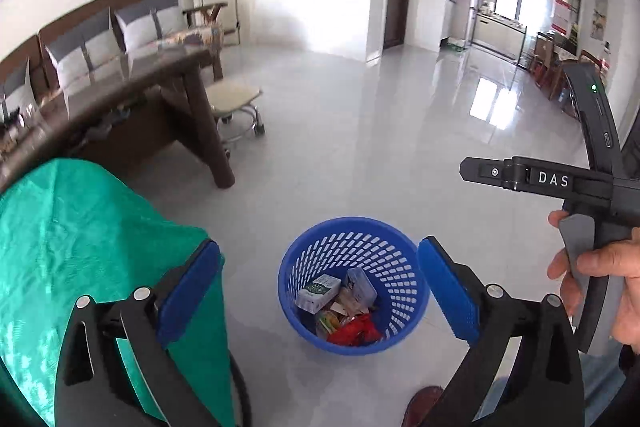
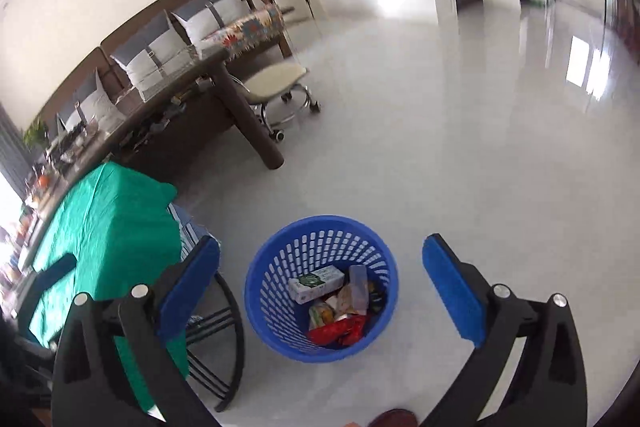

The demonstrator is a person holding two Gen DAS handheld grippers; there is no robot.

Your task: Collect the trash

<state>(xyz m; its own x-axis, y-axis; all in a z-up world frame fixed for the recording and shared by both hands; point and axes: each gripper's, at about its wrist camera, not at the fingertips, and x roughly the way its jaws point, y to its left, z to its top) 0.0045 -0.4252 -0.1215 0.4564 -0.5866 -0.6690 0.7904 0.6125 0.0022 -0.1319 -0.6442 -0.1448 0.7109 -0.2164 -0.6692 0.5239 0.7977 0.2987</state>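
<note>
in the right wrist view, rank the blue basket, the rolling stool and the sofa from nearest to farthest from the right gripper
1. Blue basket: on the floor just ahead of the right gripper, framed between its open fingers.
2. Rolling stool: farther back, left of centre, by the dark table's leg.
3. Sofa: farthest, against the wall behind the table.

I see a blue perforated basket (image 1: 354,285), a green cloth (image 1: 88,247), blue gripper pads (image 1: 190,293) and a glossy pale-grey floor (image 1: 360,131).
</note>
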